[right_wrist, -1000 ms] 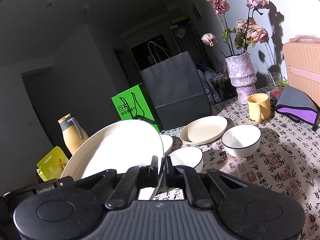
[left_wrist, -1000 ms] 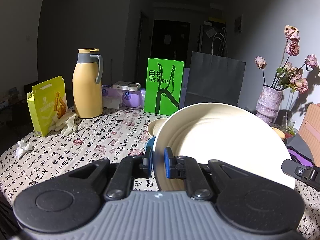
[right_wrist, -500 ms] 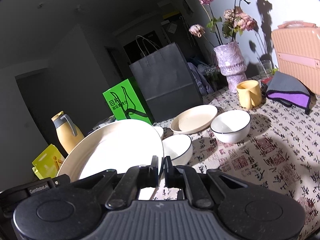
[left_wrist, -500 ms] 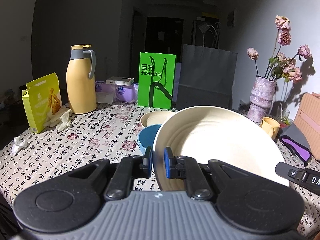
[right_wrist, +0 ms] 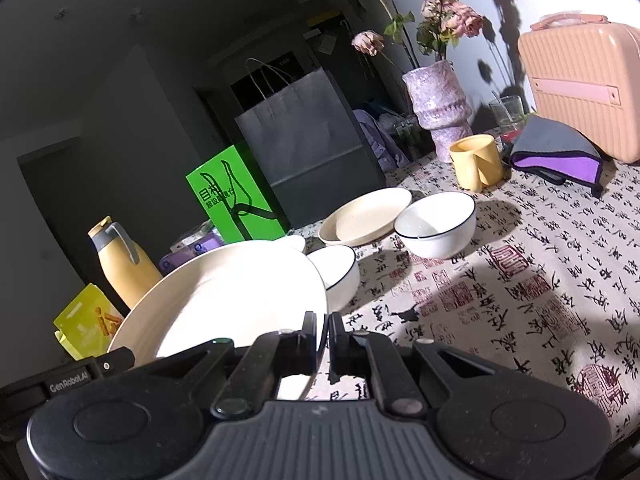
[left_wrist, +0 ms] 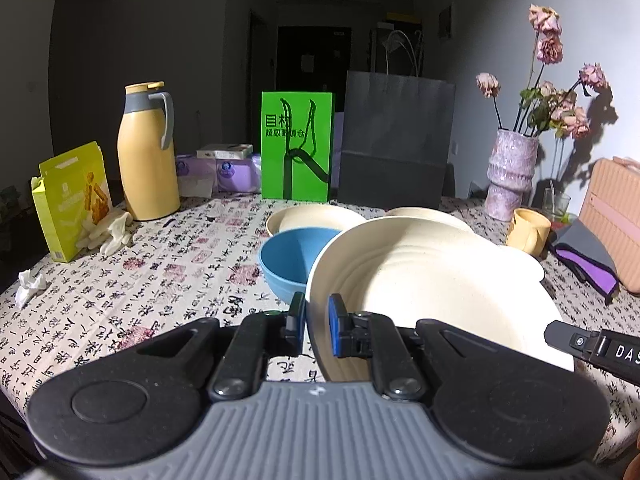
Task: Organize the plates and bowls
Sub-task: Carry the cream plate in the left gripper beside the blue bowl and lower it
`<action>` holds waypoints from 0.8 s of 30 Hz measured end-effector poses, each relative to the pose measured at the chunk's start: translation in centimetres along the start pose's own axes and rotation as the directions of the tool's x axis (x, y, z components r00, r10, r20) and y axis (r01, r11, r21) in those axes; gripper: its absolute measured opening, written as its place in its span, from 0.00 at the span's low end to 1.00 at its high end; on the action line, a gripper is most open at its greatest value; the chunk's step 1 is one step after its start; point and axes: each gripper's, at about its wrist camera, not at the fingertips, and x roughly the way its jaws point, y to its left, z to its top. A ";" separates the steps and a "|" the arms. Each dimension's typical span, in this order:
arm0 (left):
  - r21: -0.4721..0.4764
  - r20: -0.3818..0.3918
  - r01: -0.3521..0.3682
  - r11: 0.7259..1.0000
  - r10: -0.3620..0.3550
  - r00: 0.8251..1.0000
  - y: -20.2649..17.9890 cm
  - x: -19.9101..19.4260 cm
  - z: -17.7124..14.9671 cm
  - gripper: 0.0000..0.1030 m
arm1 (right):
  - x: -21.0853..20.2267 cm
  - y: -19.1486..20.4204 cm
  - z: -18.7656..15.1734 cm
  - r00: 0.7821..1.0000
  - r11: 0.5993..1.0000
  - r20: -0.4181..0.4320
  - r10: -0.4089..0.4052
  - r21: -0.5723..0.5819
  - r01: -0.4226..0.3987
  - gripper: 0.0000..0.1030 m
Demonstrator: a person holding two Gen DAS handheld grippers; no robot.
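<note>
cream plate: large, matte, ridged inside [left_wrist: 432, 280], held tilted above the tabletop [left_wrist: 160, 272], carried between both grippers; rims pinched on opposite sides so it can't swing
left gripper: [left_wrist: 316, 320] clamped on the plate's left rim, blue pads either side of the edge
right gripper: [right_wrist: 323, 340] closed down on the right rim of the same plate [right_wrist: 232, 300]; edge looks thin between the pads
why two grips: my read, a wide shallow plate held at one rim would lever down; two points keep it level enough to set onto a stack
blue bowl: [left_wrist: 292, 260] on the tabletop just behind the plate's left edge, upright
cream plates: two more [left_wrist: 312, 216] [right_wrist: 366, 216] lying flat beyond it, likely stack target, judgement only
white bowls: black-rimmed, one [right_wrist: 438, 224] beside the far plate, one [right_wrist: 338, 272] partly hidden behind the held plate
contact plate/near bowl: can't tell, rim blocks the view
clutter: yellow mug [right_wrist: 474, 162], vase [right_wrist: 438, 108], flask [left_wrist: 146, 152], well apart from the dishes
risk: held rim clipping the near white bowl on the way down
</note>
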 end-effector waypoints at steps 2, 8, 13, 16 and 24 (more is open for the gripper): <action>0.003 -0.005 0.000 1.000 0.000 1.000 -0.1 0.2 -0.3 0.12 | 0.1 -0.2 -0.2 1.000 1.000 -0.003 -0.003 0.001 0.003 0.06; 0.008 -0.034 0.001 1.000 -0.001 0.999 -0.3 0.9 -1.1 0.12 | 0.4 -0.7 -0.5 1.000 1.000 -0.017 -0.016 0.001 0.016 0.06; 0.007 -0.060 0.003 1.000 -0.003 0.998 -0.3 1.7 -1.8 0.12 | 1.0 -1.2 -0.9 0.999 1.000 -0.037 -0.025 0.001 0.025 0.06; 0.012 -0.076 0.000 1.000 0.001 0.997 -0.4 2.2 -2.2 0.12 | 1.3 -1.4 -1.1 0.998 1.000 -0.048 -0.031 0.000 0.031 0.06; 0.020 -0.119 -0.008 1.000 0.011 0.993 -0.4 3.8 -3.5 0.12 | 2.3 -2.0 -1.8 0.995 0.999 -0.081 -0.050 -0.003 0.050 0.06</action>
